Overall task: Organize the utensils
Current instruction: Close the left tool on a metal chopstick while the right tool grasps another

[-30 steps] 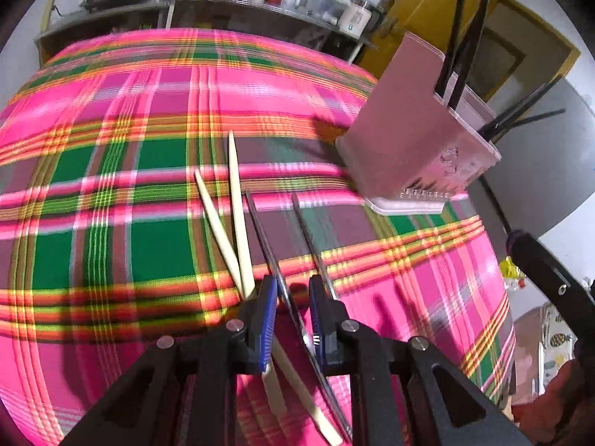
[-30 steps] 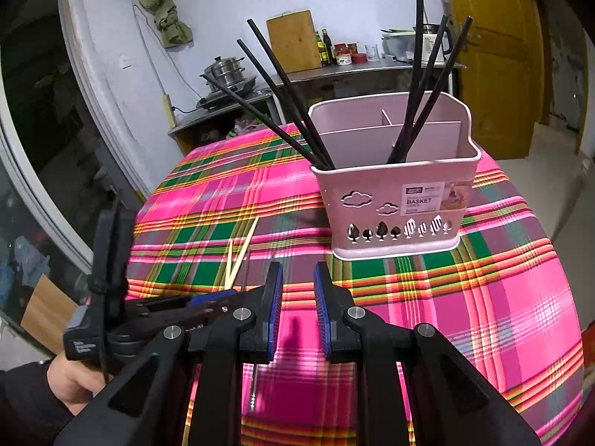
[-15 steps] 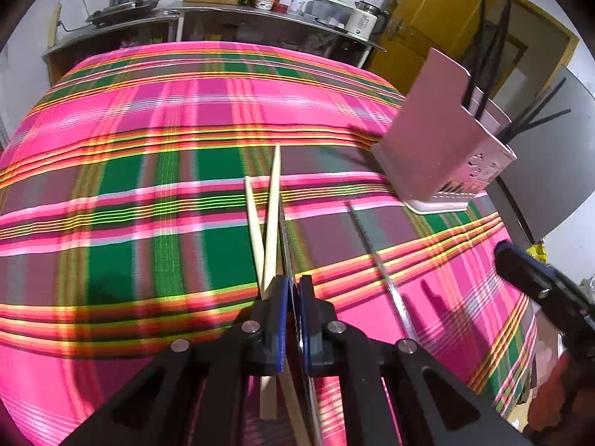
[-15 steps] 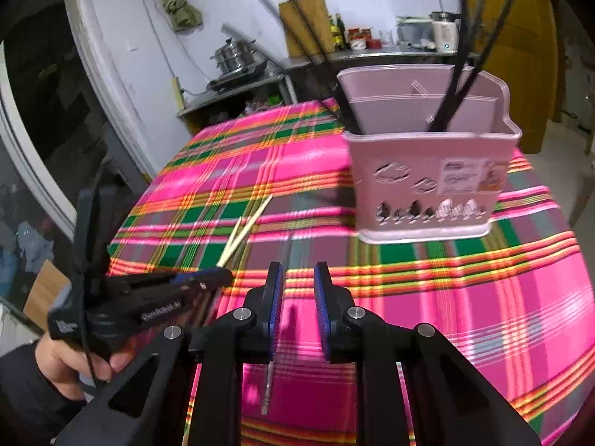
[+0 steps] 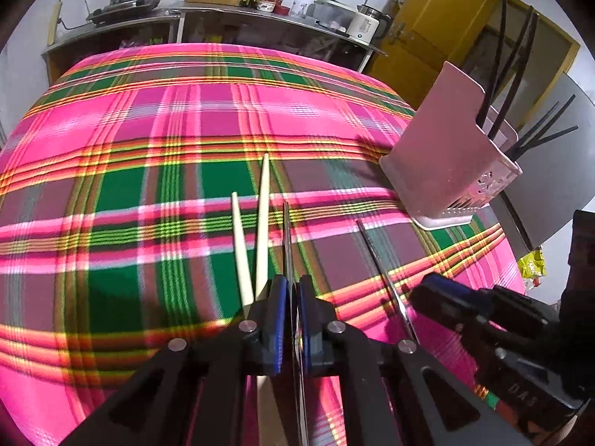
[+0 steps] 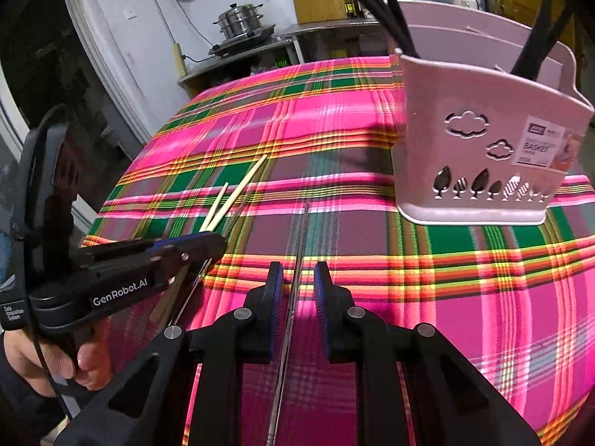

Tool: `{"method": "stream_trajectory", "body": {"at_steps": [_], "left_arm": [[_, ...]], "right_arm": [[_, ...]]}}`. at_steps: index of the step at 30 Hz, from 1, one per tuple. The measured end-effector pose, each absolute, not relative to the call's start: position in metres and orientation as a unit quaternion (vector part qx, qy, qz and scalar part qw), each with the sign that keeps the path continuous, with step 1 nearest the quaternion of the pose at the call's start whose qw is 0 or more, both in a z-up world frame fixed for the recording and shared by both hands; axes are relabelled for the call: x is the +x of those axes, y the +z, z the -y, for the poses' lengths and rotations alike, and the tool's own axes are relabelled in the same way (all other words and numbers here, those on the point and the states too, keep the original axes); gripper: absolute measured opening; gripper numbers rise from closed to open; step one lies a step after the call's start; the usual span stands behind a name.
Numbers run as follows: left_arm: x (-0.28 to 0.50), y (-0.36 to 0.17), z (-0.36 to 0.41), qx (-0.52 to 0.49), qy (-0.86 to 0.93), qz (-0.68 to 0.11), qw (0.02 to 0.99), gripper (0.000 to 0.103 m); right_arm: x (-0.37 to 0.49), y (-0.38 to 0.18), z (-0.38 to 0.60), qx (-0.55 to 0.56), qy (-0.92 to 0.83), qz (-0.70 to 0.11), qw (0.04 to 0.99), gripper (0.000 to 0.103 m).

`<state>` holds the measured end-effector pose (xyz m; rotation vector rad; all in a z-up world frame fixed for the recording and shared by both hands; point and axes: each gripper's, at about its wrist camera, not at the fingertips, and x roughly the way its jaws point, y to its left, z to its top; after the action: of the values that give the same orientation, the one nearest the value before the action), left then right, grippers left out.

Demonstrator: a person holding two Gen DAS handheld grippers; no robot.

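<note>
Left tongs [image 5: 292,299] clamped on one metal chopstick [image 5: 286,238]; right tongs [image 6: 298,278] gapped, straddling the second [image 6: 302,230]. Black chopsticks [image 5: 498,48] already binned, pink basket [image 6: 483,156] at 1 o'clock. Two bamboo chopsticks [image 5: 260,223] left on table [image 5: 148,148].

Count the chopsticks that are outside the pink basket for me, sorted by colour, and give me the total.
pale wooden chopsticks: 2
silver metal chopsticks: 2
Total: 4
</note>
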<state>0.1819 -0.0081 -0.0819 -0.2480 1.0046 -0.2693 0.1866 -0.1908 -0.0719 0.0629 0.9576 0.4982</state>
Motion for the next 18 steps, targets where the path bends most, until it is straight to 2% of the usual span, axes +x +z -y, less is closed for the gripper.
{"method": "stream_trajectory", "body": {"at_steps": [18], "left_arm": [[0.189,-0.081,0.022,-0.052,-0.136,-0.469,0.871,0.006]], "right_arm": [[0.207,-0.086,0.167,-0.014,0.233,-0.462,0.856,0.016]]}}
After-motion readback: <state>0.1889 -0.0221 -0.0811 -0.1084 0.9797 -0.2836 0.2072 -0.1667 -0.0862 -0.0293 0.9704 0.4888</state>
